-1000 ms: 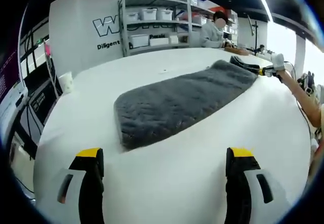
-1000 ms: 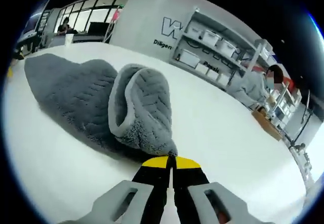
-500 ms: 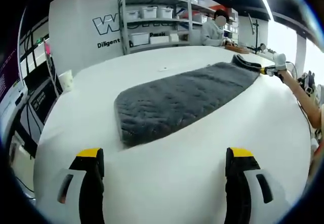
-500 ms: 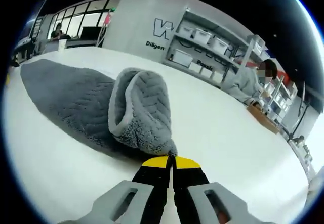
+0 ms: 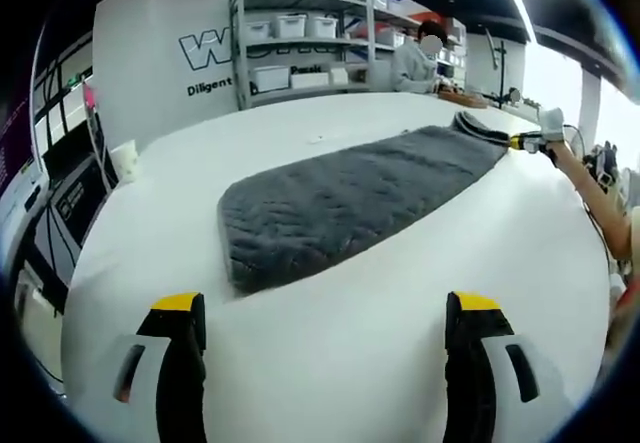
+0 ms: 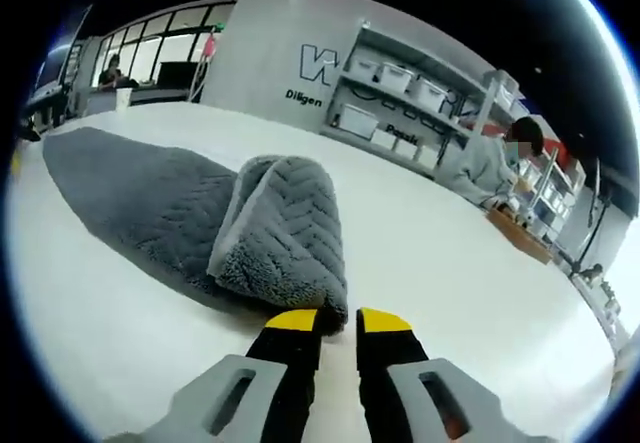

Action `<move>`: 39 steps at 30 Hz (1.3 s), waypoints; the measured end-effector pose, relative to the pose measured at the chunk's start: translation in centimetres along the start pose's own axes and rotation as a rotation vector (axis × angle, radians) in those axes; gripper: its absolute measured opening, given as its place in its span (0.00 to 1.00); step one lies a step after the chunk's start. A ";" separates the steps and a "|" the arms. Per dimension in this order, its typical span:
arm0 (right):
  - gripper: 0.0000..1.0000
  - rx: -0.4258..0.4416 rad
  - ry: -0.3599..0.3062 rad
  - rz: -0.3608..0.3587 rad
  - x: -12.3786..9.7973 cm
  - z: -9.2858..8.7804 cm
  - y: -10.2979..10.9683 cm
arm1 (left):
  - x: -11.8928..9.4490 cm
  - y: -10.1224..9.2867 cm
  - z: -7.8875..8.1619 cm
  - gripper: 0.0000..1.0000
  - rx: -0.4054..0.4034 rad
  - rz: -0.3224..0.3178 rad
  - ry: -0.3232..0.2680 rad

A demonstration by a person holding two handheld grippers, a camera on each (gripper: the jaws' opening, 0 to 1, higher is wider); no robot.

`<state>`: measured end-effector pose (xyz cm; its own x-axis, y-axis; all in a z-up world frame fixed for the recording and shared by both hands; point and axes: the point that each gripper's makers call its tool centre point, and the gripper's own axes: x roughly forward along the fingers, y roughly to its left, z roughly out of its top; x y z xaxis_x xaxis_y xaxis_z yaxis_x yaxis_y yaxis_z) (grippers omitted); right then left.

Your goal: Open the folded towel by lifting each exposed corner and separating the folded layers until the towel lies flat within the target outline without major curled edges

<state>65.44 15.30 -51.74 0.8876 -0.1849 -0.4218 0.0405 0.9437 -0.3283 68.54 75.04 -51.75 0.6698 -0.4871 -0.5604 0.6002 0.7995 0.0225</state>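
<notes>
Right tongs (image 6: 338, 319) have parted, releasing one grey towel (image 6: 200, 213) (left tongs (image 5: 325, 308) spread wide).

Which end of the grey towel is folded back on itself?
The end by the right gripper, where the towel doubles over in a flap. The end near the left gripper lies flat.

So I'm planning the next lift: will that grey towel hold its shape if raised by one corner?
Probably not. The towel sags in a soft roll at its folded end, so it looks floppy. Its thick pile suggests some weight and grip on the table, so it would likely drag rather than slide.
</notes>
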 end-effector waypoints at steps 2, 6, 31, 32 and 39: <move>0.26 -0.007 -0.021 0.019 -0.3 0.6 0.6 | -0.1 0.0 0.2 0.98 0.002 -0.002 -0.006; 0.35 -0.142 -0.072 0.033 -0.8 2.4 1.9 | -0.3 0.2 0.5 0.98 0.001 -0.001 -0.018; 0.00 -0.268 -0.285 -0.063 -1.9 7.3 1.2 | -0.7 -1.3 1.3 0.99 0.021 -0.039 -0.063; 0.00 -0.245 -0.293 -0.082 -1.7 7.5 0.3 | -0.6 -1.3 1.2 0.99 0.022 -0.038 -0.058; 0.00 -0.178 -0.274 -0.214 -1.1 6.7 -4.9 | -0.4 -1.0 1.0 0.99 0.023 -0.026 -0.042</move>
<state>67.28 12.72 -44.01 0.9584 -0.2693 -0.0944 0.1791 0.8252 -0.5357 68.10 74.14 -50.72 0.6709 -0.5226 -0.5261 0.6276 0.7780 0.0276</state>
